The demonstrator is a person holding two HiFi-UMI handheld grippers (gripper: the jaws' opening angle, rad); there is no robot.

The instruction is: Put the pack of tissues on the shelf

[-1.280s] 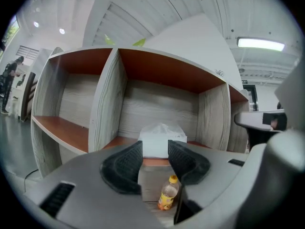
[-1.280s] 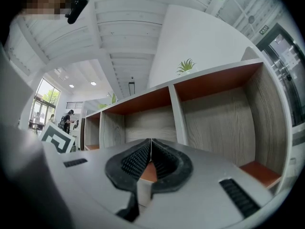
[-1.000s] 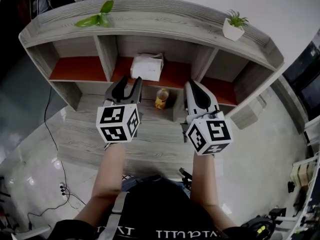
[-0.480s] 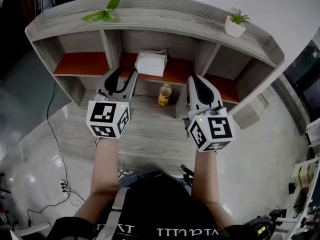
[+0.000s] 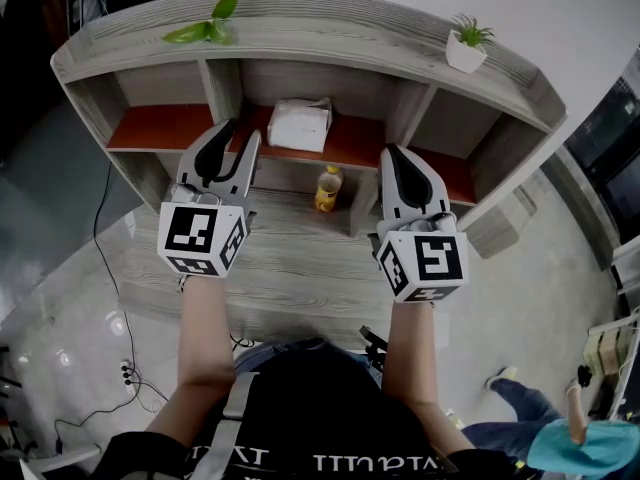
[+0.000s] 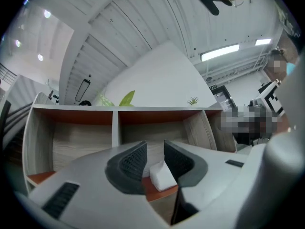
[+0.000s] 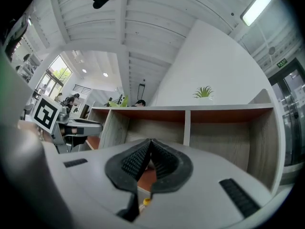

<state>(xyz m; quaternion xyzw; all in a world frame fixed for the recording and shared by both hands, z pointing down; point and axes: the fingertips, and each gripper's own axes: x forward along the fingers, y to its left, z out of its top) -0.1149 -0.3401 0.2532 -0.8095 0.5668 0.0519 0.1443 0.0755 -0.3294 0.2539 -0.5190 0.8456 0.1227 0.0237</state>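
Note:
The white pack of tissues [image 5: 300, 125] lies on the orange floor of the shelf's [image 5: 340, 50] middle compartment. My left gripper [image 5: 237, 140] hovers in front of it, a little to the left and apart from it. Its jaws have just been closing and still stand open with nothing between them. In the left gripper view the pack [image 6: 162, 176] shows beyond the gap of the left gripper [image 6: 155, 149]. My right gripper [image 5: 393, 154] hangs in front of the right divider, and in the right gripper view its tips [image 7: 150, 142] meet, shut and empty.
A yellow-capped bottle [image 5: 327, 189] stands on the lower board between the grippers. Green leaves [image 5: 205, 25] and a small potted plant [image 5: 468, 48] sit on the shelf top. Cables [image 5: 125, 368] lie on the floor at left. A person [image 5: 560, 438] is at the bottom right.
My left gripper has drifted left and risen, rolled a little, and its jaws have narrowed. The right gripper has hardly moved. A person has come into view at bottom right.

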